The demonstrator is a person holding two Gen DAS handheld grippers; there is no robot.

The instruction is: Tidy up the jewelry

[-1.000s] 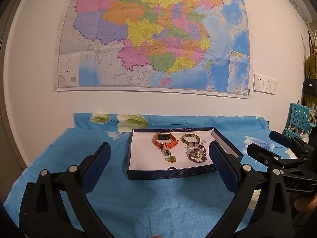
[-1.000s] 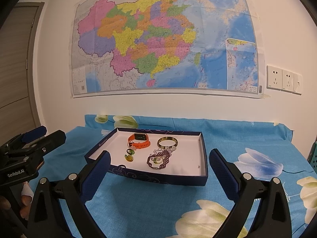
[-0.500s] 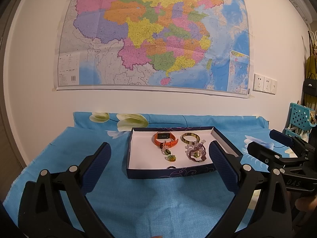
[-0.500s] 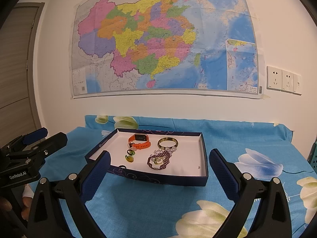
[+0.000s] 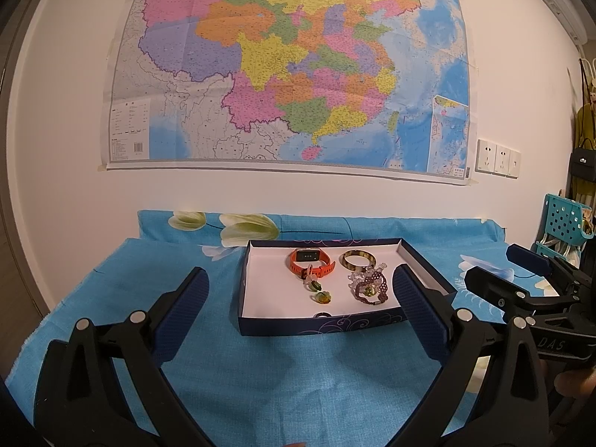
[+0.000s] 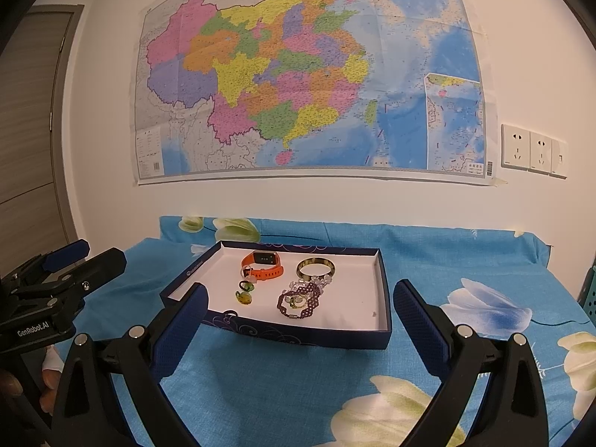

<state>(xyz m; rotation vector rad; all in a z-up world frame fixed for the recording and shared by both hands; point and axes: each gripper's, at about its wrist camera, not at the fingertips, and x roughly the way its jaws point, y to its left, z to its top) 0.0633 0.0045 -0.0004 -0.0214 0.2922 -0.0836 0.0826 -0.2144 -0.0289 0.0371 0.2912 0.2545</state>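
Both tools are spread wide with nothing in them: the left tool (image 5: 298, 313) and right tool (image 6: 298, 316) hang low over the blue floral cloth (image 6: 283, 391) covering the table. The left tool's right finger (image 5: 421, 309) cuts off the box's 3 o'clock corner. At 12 o'clock sits the dark blue box (image 5: 320, 326), holding all the jewelry. A small ring (image 5: 322, 314) right behind the near wall is half hidden, hard to make out. Past it are a green pendant (image 5: 322, 297), a purple beaded bracelet (image 6: 298, 300) touching some clear beads, then the orange watch (image 6: 262, 264) and a brownish bangle (image 6: 316, 269) at the back. Behind everything, a big map (image 6: 309, 82) on the white wall, sockets (image 6: 532, 151) at 3 o'clock, a door (image 6: 33, 130) at 9 o'clock.
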